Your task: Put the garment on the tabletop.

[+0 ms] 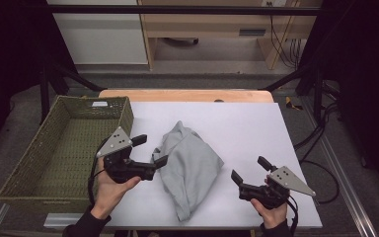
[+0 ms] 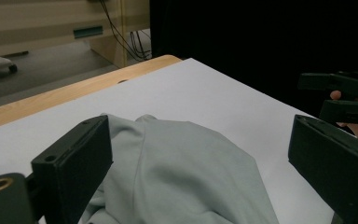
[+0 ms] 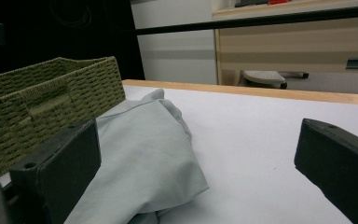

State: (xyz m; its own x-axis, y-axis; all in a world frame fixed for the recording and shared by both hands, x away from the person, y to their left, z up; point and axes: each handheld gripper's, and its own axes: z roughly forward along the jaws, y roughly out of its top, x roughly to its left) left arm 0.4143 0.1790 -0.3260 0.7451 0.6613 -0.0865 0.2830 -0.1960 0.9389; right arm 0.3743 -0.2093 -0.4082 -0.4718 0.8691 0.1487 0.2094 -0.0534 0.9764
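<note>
1. The grey garment [image 1: 190,165] lies crumpled on the white surface [image 1: 256,128], left of its middle, and runs from mid-depth toward the near edge. In the left gripper view [image 2: 182,172] it rises as a soft mound between the jaws; in the right gripper view [image 3: 144,154] it lies left of centre.
2. The left gripper [image 1: 150,150], held in the person's left hand [image 1: 111,190], is at the garment's left edge. Its jaws stand wide apart, one beyond the cloth's upper left fold and one just at the cloth's left margin. Whether either jaw touches the fabric cannot be told.
3. The right gripper [image 1: 249,170], held in the right hand [image 1: 272,213], is over the near right part of the surface, apart from the garment. Its jaws are spread and hold nothing, and bare surface lies between it and the cloth.
4. The woven green basket [image 1: 24,163] stands off the surface's left edge, just beside the left gripper. In the right gripper view its wall [image 3: 37,116] stands behind the garment.
5. A strip of wooden tabletop [image 1: 187,95] shows along the far edge of the surface.
</note>
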